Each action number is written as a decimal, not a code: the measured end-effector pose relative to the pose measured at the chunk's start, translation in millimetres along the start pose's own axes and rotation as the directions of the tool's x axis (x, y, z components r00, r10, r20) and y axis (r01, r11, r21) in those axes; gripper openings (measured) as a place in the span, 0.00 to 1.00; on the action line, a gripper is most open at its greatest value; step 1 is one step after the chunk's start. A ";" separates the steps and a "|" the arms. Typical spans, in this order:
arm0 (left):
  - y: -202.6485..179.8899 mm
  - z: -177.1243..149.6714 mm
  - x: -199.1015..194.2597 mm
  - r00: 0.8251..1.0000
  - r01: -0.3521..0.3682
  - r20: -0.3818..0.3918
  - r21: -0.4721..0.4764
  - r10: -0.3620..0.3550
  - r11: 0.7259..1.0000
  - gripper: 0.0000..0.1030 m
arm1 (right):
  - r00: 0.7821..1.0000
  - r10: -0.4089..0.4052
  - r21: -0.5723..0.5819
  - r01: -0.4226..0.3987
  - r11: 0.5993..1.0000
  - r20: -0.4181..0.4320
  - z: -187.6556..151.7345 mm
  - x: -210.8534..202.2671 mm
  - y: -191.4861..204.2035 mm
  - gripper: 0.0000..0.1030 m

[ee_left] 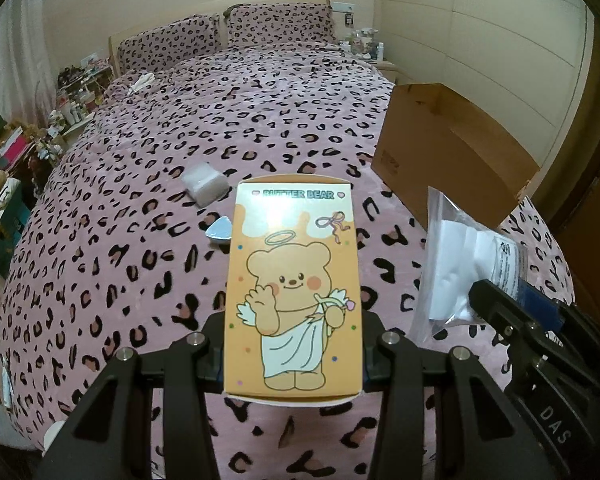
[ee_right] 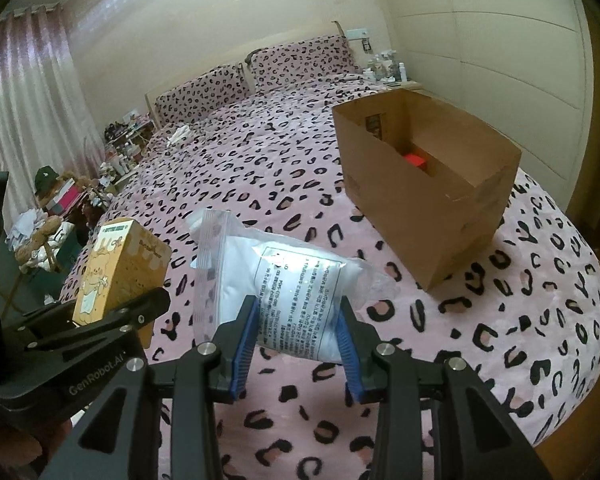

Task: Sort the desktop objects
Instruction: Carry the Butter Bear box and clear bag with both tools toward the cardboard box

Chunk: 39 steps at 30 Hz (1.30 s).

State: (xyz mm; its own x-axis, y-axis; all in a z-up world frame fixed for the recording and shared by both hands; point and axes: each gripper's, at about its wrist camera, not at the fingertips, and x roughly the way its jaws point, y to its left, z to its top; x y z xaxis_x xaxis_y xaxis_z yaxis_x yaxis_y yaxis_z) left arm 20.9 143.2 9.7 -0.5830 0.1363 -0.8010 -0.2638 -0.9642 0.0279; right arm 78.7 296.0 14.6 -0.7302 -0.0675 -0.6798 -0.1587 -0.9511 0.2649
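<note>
My left gripper (ee_left: 293, 332) is shut on an orange Butter Bear box (ee_left: 292, 280) and holds it above the bed; the box also shows at the left of the right wrist view (ee_right: 116, 268). My right gripper (ee_right: 298, 312) is shut on a clear plastic bag with white contents (ee_right: 292, 280), held above the bed; the bag also shows at the right of the left wrist view (ee_left: 460, 268). An open cardboard box (ee_right: 428, 200) stands on the bed ahead to the right, with something red inside (ee_right: 415, 158). It shows too in the left wrist view (ee_left: 452, 152).
A small clear packet (ee_left: 204, 184) and a silver-blue wedge (ee_left: 220, 232) lie on the pink leopard bedspread (ee_left: 140, 240). Cluttered shelves (ee_left: 4, 168) stand left of the bed. A nightstand with bottles (ee_right: 388, 70) is at the far right. A panelled wall (ee_right: 500, 60) runs along the right.
</note>
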 end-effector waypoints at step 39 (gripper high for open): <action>-62.5 17.5 9.6 0.995 0.098 -0.004 0.099 -0.098 0.990 0.43 | 0.996 -0.080 0.064 0.077 0.995 0.050 13.2 -29.0 -51.3 0.37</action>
State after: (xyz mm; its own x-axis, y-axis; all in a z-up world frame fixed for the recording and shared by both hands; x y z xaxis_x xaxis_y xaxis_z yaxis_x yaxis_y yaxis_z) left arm 18.4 208.7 10.7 -0.5510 0.2290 -0.8024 -0.3944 -0.9189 0.0086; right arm 99.2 350.7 29.7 -0.7478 0.0240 -0.6635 -0.2565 -0.9322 0.2553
